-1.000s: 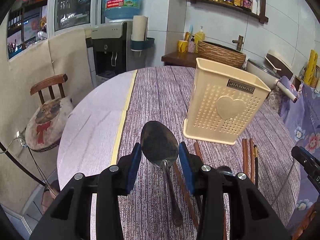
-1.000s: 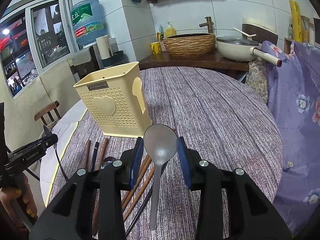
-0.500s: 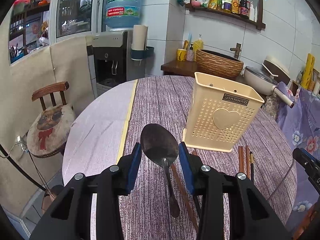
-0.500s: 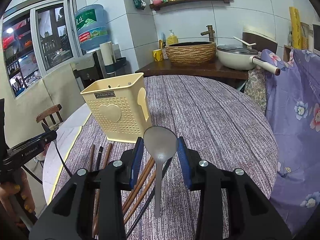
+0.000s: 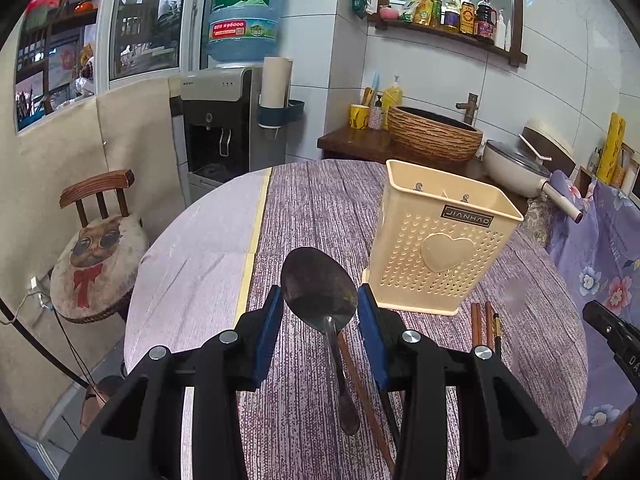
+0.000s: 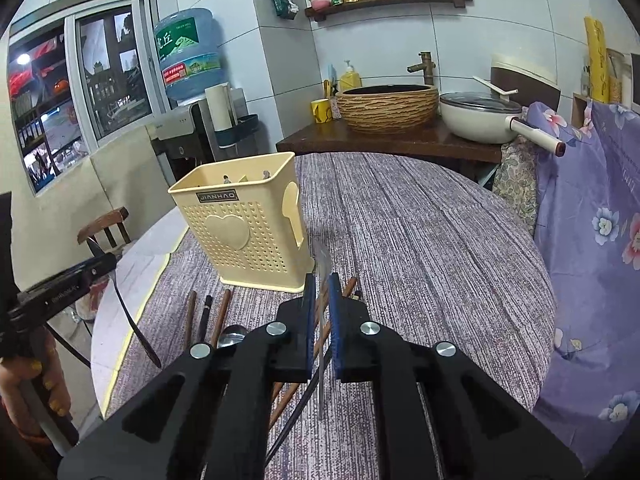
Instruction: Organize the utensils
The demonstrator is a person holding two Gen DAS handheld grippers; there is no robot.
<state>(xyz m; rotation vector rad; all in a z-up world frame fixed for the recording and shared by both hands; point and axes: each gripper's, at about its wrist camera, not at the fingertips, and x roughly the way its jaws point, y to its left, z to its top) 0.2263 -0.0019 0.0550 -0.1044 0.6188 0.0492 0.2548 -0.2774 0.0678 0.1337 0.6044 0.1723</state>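
My left gripper (image 5: 320, 312) is shut on a dark metal spoon (image 5: 320, 284), bowl up between the blue pads, handle hanging down. It is held above the table, left of the cream perforated utensil holder (image 5: 440, 248). My right gripper (image 6: 321, 292) is shut on a second metal spoon (image 6: 321, 260), now edge-on between the narrowed pads, in front of the holder (image 6: 244, 232). Wooden and black chopsticks (image 6: 206, 316) and another spoon (image 6: 232, 336) lie on the purple tablecloth (image 6: 420, 248) by the holder. The left gripper with its spoon also shows in the right wrist view (image 6: 96, 268).
A wooden chair with a cat cushion (image 5: 96, 252) stands left of the round table. A water dispenser (image 5: 224, 120), a woven basin (image 6: 388, 106) and a white pan (image 6: 480, 120) stand on a counter behind. A floral cloth (image 6: 600, 240) hangs at the right.
Both grippers rose with their spoons. The right gripper's jaws closed much narrower and its spoon turned from face-on to edge-on.
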